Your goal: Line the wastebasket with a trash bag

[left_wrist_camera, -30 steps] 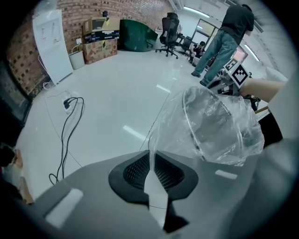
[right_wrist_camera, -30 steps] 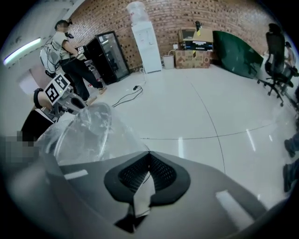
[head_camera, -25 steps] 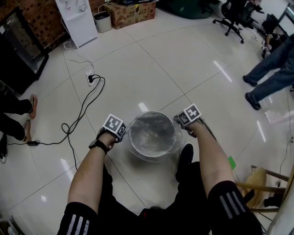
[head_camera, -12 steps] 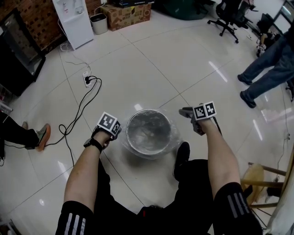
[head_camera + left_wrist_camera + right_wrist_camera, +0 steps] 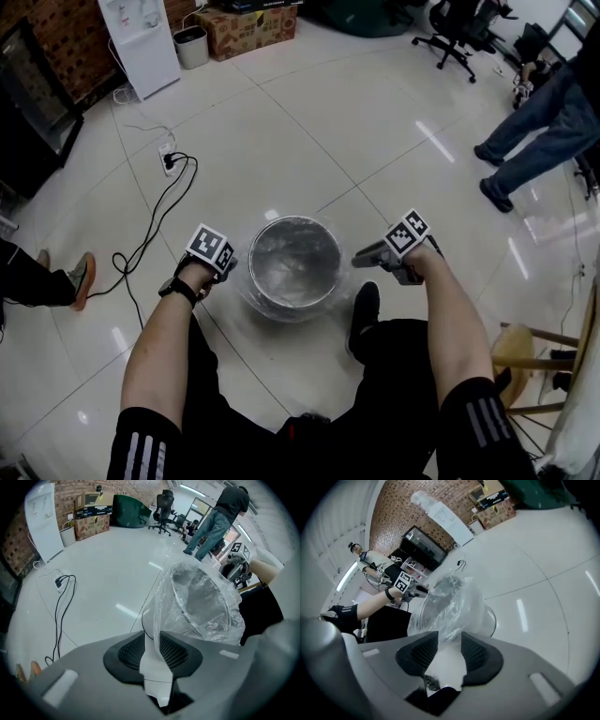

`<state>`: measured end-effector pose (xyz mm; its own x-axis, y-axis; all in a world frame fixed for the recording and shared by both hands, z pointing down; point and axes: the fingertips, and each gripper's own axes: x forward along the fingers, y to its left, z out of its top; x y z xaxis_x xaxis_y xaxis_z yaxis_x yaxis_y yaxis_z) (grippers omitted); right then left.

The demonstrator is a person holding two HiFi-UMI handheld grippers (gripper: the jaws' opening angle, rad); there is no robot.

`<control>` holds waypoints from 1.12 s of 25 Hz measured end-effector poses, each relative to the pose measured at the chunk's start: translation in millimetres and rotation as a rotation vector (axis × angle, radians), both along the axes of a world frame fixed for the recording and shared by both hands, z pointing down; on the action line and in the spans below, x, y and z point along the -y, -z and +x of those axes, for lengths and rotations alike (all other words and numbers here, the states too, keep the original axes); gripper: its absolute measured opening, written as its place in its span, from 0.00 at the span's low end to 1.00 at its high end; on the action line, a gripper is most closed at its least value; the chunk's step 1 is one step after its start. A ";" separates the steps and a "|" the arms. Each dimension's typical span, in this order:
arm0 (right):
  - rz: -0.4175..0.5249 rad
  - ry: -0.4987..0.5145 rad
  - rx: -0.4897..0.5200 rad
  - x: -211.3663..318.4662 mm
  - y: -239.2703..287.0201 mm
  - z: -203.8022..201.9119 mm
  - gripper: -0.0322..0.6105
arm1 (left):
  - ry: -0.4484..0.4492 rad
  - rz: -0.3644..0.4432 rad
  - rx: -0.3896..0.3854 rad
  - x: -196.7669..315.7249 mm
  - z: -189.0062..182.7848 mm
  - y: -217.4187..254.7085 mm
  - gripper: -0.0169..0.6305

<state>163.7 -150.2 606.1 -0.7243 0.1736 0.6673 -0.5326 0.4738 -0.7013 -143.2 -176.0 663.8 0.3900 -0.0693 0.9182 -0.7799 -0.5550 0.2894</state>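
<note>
A round metal wastebasket (image 5: 293,225) stands on the tiled floor, with a clear trash bag (image 5: 251,298) lining it and hanging over its rim. My left gripper (image 5: 223,270) is at the basket's left side. In the left gripper view my left gripper (image 5: 152,641) is shut on a taut strand of the trash bag (image 5: 201,602), though its jaws have eased a little. My right gripper (image 5: 361,260) hangs just right of the rim. Its jaws have just been opening. In the right gripper view my right gripper (image 5: 449,641) stands apart, the trash bag (image 5: 454,602) bulging ahead of the gap, not pinched.
My own black shoe (image 5: 364,314) rests right of the basket. A power strip with a black cable (image 5: 167,159) lies to the far left. A person (image 5: 534,141) stands at the upper right, a wooden stool (image 5: 530,352) at the right edge, and someone's foot (image 5: 80,277) at the left.
My right gripper has let go of the bag at the rim, opened and drawn back to the right and upward. The left gripper stays at the left rim. The foot at left has shifted.
</note>
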 end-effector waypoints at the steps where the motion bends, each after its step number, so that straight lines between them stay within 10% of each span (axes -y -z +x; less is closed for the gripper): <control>1: -0.032 0.020 0.010 -8.0 -0.3 -0.3 0.31 | -0.006 -0.006 0.000 -1.2 -1.1 0.1 0.16; 10: 0.096 0.021 -0.069 9.4 -26.5 11.1 0.06 | 0.003 -0.012 0.007 -5.3 0.7 -5.3 0.16; 26: 0.111 0.258 -0.338 -14.3 -105.7 32.8 0.07 | -0.044 -0.062 0.042 -16.0 5.5 -26.5 0.17; 28: 0.118 0.265 -0.340 -15.4 -105.0 32.6 0.19 | -0.053 -0.058 0.043 -15.5 7.9 -25.5 0.17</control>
